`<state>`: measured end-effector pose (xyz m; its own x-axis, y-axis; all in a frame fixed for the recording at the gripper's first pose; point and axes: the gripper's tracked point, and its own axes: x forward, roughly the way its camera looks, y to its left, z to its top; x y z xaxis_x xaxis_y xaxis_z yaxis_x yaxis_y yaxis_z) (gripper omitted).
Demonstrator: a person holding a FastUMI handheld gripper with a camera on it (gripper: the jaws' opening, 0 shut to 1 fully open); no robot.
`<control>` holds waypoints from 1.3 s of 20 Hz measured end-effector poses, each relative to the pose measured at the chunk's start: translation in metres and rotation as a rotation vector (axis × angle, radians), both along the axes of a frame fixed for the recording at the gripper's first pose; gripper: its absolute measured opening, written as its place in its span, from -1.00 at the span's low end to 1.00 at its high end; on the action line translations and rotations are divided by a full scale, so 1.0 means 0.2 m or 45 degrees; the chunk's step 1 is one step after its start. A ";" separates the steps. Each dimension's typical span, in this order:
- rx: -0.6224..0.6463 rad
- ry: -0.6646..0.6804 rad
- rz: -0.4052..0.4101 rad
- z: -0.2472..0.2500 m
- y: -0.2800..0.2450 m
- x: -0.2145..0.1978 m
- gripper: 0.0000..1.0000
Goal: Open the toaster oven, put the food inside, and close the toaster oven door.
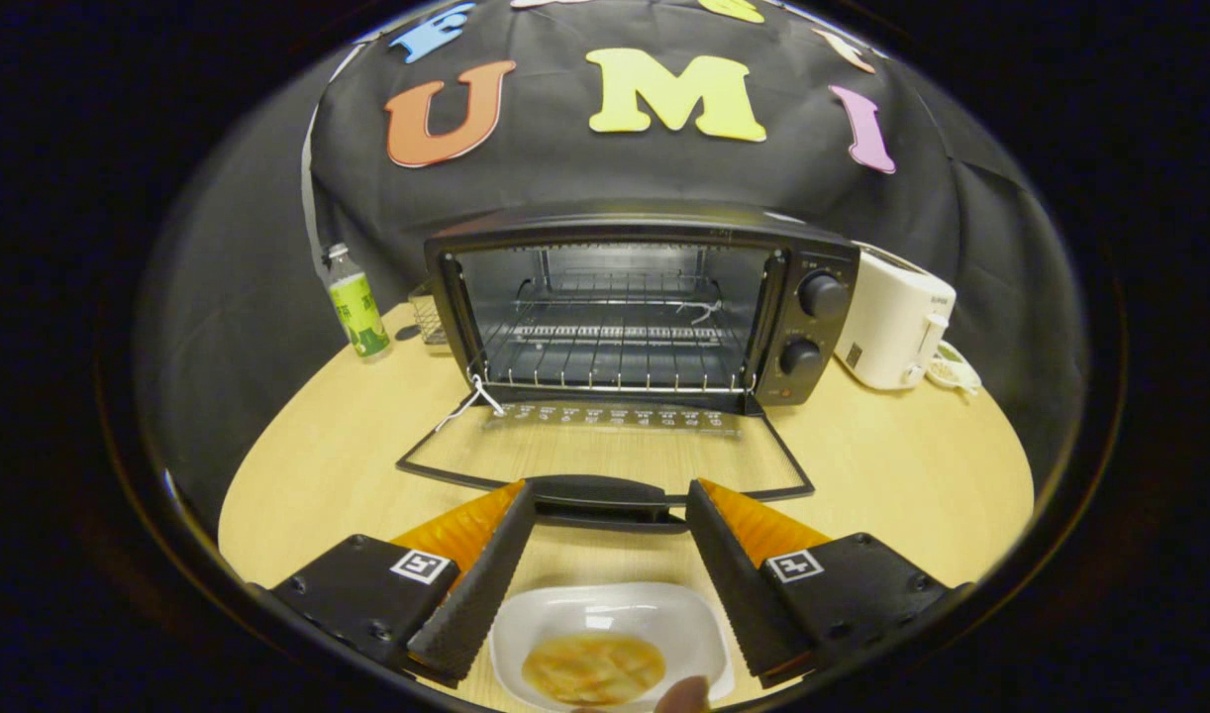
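Pale wood makes up the table point(892, 475), and on it, beyond the fingers, stands the black oven point(645, 297) with its door point(605, 460) dropped flat toward the camera. Through the door's glass the wood grain shows, and the door's dark handle point(600, 492) lies just ahead of the fingertips. Inside the oven a wire rack point(615, 347) spans the cavity, with nothing on it. Two round knobs point(823, 294) sit one above the other on the oven's right panel. A thin white string point(476, 396) hangs at the door's left hinge.

Left of the oven stands a clear bottle point(355, 302) with a green label, and between bottle and oven a small wire basket point(429, 317) peeks out. Right of the oven sits a white toaster point(897, 317), close beside it, with something small and white point(952, 371) just past its far side; what it is I cannot tell.

The gripper point(610, 510) is spread wide, its fingers gripping nothing. Between them, nearer the camera than the tips, a white dish point(605, 619) rests on the table, holding pale orange-brown food point(593, 668). Neither finger touches the dish. A fingertip point(682, 695) shows at the dish's near rim.
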<state>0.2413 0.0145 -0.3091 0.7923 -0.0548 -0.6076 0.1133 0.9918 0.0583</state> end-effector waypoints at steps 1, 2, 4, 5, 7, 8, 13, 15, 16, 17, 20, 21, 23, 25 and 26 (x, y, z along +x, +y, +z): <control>0.017 0.024 -0.001 -0.03 0.00 -0.01 1.00; 0.032 0.037 -0.003 -0.05 0.00 -0.01 1.00; 0.046 0.060 0.002 -0.08 0.00 -0.01 1.00; 0.045 0.064 0.004 -0.09 0.00 -0.02 1.00; 0.030 0.050 0.010 -0.08 0.00 -0.01 1.00; 0.023 0.045 0.014 -0.07 0.00 -0.02 1.00; -0.011 -0.054 0.031 0.06 -0.01 -0.06 1.00; -0.020 -0.140 0.030 0.16 -0.02 -0.12 1.00; -0.027 -0.195 0.028 0.22 -0.02 -0.16 1.00; -0.037 -0.253 0.027 0.27 -0.02 -0.20 1.00; -0.054 -0.408 0.027 0.39 -0.01 -0.36 1.00; -0.045 -0.444 0.028 0.40 0.01 -0.43 1.00; -0.030 -0.471 0.030 0.37 0.03 -0.55 1.00; -0.009 -0.472 0.029 0.32 0.05 -0.63 1.00; -0.008 -0.465 0.033 0.28 0.07 -0.67 1.00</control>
<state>0.1074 0.0285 -0.2527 0.9581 -0.0347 -0.2843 0.0611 0.9945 0.0845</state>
